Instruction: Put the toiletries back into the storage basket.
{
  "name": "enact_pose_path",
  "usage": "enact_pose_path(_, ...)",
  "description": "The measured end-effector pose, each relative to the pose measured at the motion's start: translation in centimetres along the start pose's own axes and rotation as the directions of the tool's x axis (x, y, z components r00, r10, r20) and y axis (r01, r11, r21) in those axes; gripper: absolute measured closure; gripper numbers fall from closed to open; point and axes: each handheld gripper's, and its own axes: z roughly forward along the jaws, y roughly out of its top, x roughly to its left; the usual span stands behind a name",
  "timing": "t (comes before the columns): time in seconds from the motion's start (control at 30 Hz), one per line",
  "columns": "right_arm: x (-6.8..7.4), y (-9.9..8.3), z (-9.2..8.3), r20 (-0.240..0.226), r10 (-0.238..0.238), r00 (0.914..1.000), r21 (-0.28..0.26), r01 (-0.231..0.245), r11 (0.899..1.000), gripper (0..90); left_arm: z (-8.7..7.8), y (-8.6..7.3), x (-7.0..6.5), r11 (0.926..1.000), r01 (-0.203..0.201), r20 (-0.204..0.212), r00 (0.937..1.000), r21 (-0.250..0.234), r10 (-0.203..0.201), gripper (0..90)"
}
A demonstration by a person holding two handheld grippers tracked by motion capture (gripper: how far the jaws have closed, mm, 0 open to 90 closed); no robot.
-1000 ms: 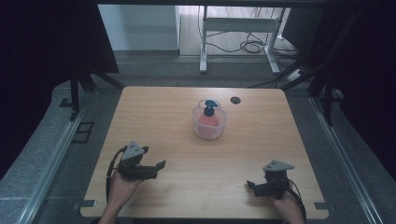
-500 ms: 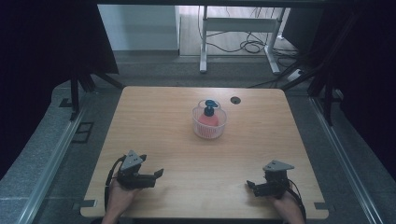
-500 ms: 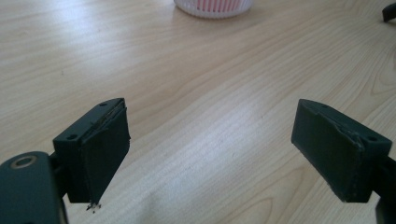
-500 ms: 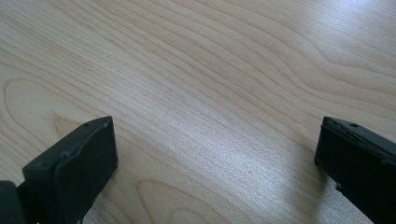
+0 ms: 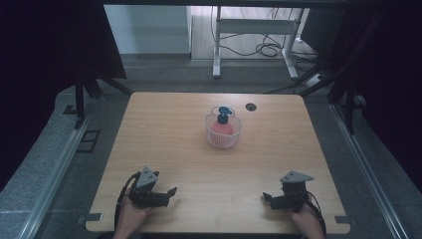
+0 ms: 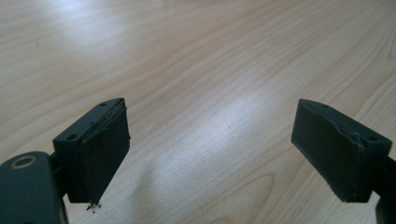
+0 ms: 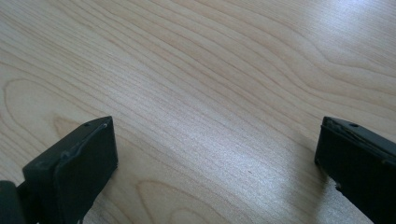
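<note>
- The clear bowl (image 5: 223, 131) with a red thing inside sits at the table's (image 5: 164, 124) far middle, well apart from both my grippers.
- My left gripper (image 5: 171, 191) rests near the front edge, jaws apart, empty.
- My right gripper (image 5: 266, 197) likewise, jaws wide.

Your counter (image 5: 164, 134) is pale wood with a wavy grain. On it, the clear bowl (image 5: 223, 130) holds something red-orange topped with a black and blue piece. Your left gripper (image 5: 170, 191) and right gripper (image 5: 266, 197) are black, each with a grey plate.
</note>
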Motion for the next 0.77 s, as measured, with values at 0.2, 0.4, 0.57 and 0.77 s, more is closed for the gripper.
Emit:
enact_pose_path(0.2, 0.0, 0.0, 0.0, 0.0, 0.0, 1.0, 0.0, 0.0, 1.0, 0.0, 1.4, -0.7, -0.8, 0.9971, -0.028, 0.011, 0.9996, 0.071, 0.027, 11.3)
enact_pose_path(0.4, 0.0, 0.0, 0.0, 0.0, -0.001, 1.0, 0.0, 0.001, 1.0, 0.0, 2.0, -0.8, -1.3, 0.9916, -0.058, 0.012, 0.9983, 0.116, 0.057, 10.7)
enact_pose_path(0.57, 0.0, 0.0, 0.0, 0.001, -0.001, 1.0, 0.0, 0.001, 1.0, 0.0, 2.1, -0.8, -1.1, 0.9919, -0.039, 0.01, 0.9992, 0.121, 0.038, 10.4)
enact_pose_path(0.77, 0.1, 0.0, 0.0, 0.001, 0.0, 1.0, 0.0, 0.0, 1.0, 0.0, 2.1, -0.8, -1.1, 0.9921, -0.034, 0.005, 0.9994, 0.121, 0.034, 10.5)
